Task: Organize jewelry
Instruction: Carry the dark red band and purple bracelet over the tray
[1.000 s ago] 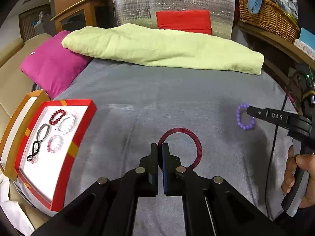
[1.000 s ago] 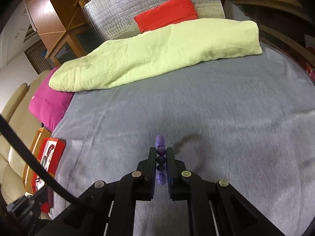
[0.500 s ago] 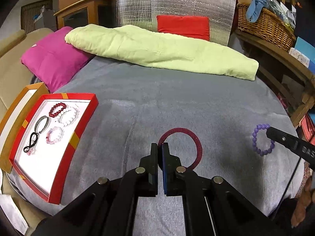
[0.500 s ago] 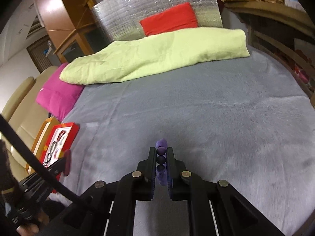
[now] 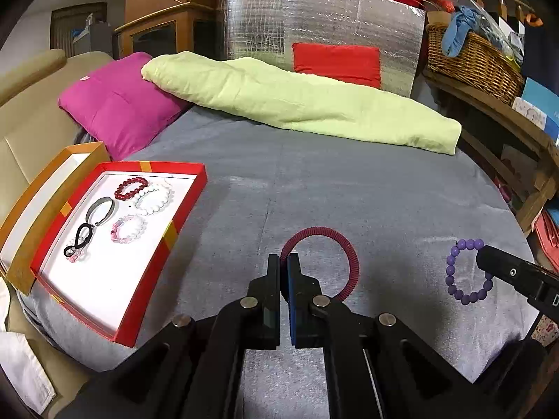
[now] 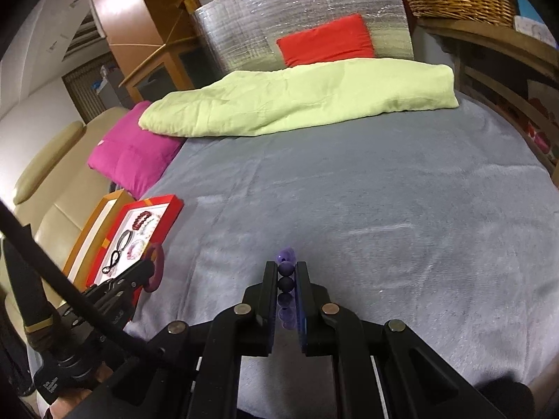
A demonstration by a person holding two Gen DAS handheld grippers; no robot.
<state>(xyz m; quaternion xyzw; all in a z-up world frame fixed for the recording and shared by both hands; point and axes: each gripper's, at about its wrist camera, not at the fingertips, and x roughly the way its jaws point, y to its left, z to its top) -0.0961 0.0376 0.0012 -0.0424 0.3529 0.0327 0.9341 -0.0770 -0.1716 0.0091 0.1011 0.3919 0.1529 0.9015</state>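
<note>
Bracelets are what both of your grippers carry. In the left wrist view, your left gripper [image 5: 283, 272] sits at lower centre with its jaws pressed together on a dark red coiled bracelet [image 5: 344, 251]; the loop stands out to the right of the fingertips over the grey blanket [image 5: 349, 181]; at the right edge your right gripper [image 5: 489, 262] reaches in, clamped on a purple bead bracelet [image 5: 454, 279] that hangs from its tip; at lower left a red box [image 5: 157, 272] with a white floor lies on the blanket's edge; inside it you have a dark red bead bracelet [image 5: 131, 188], a white bead bracelet [image 5: 153, 199], a grey bangle [image 5: 101, 211], a pink bead bracelet [image 5: 128, 229] and a black loop [image 5: 79, 239]; an orange box [image 5: 45, 202] sits just beside it, further left; a magenta pillow [image 5: 122, 111] and a pale green folded blanket [image 5: 297, 104] lie across the upper middle, a wicker basket [image 5: 471, 59] at upper right.

In the right wrist view, your right gripper [image 6: 286, 272] at lower centre is closed on the purple bead bracelet [image 6: 285, 279], its beads lined up between the fingers; at lower left your left gripper [image 6: 146, 269] holds the dark red coiled bracelet [image 6: 157, 269] in front of the red box [image 6: 171, 209]; the orange box [image 6: 101, 216] is just beyond it on the left.
</note>
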